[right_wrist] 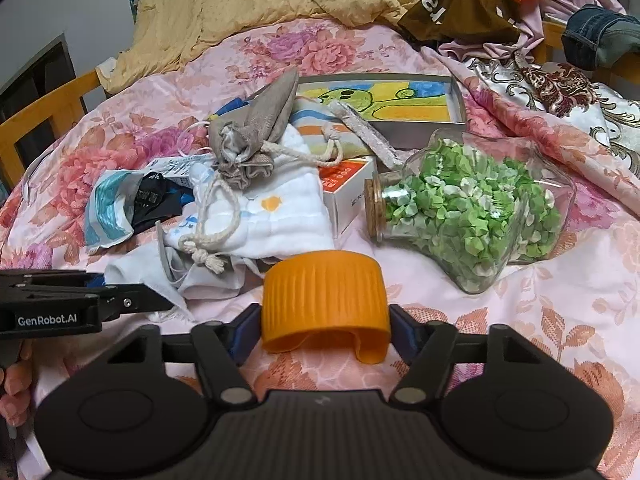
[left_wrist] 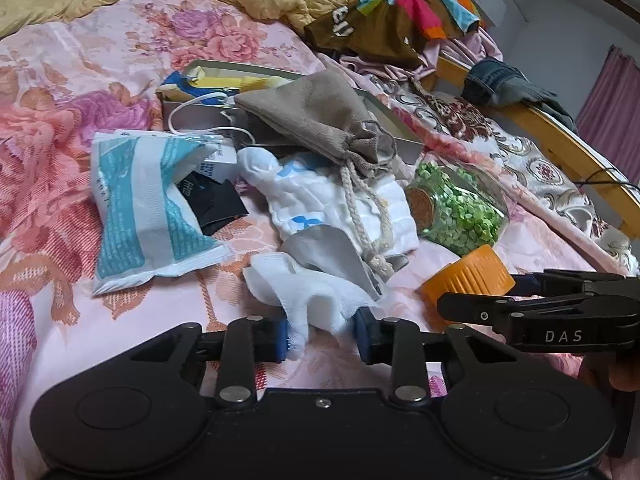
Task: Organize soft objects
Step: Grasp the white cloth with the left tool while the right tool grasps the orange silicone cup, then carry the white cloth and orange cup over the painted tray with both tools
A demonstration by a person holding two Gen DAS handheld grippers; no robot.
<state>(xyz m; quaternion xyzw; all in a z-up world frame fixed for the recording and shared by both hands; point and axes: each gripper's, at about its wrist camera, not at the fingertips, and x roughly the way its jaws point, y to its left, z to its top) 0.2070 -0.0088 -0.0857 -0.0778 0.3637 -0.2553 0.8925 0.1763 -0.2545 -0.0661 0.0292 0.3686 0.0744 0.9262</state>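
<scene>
My left gripper (left_wrist: 321,336) is open on the bed, its blue pads either side of a corner of a white cloth (left_wrist: 308,292) without pinching it. My right gripper (right_wrist: 324,330) is shut on a soft orange ribbed cuff (right_wrist: 325,302), also seen in the left wrist view (left_wrist: 468,276). A grey drawstring pouch (left_wrist: 320,116) lies over a white muslin cloth (left_wrist: 320,196); both show in the right wrist view, pouch (right_wrist: 260,128), muslin (right_wrist: 280,220). A teal and white packet (left_wrist: 148,208) lies to the left.
A glass jar of green paper stars (right_wrist: 476,204) lies on its side. A shallow grey box (right_wrist: 456,92) with a colourful drawing sits behind, a small white and orange carton (right_wrist: 352,192) beside it. Clothes (left_wrist: 400,12) and a yellow quilt (right_wrist: 248,4) are piled at the back. A wooden bed rail (left_wrist: 560,140) runs at right.
</scene>
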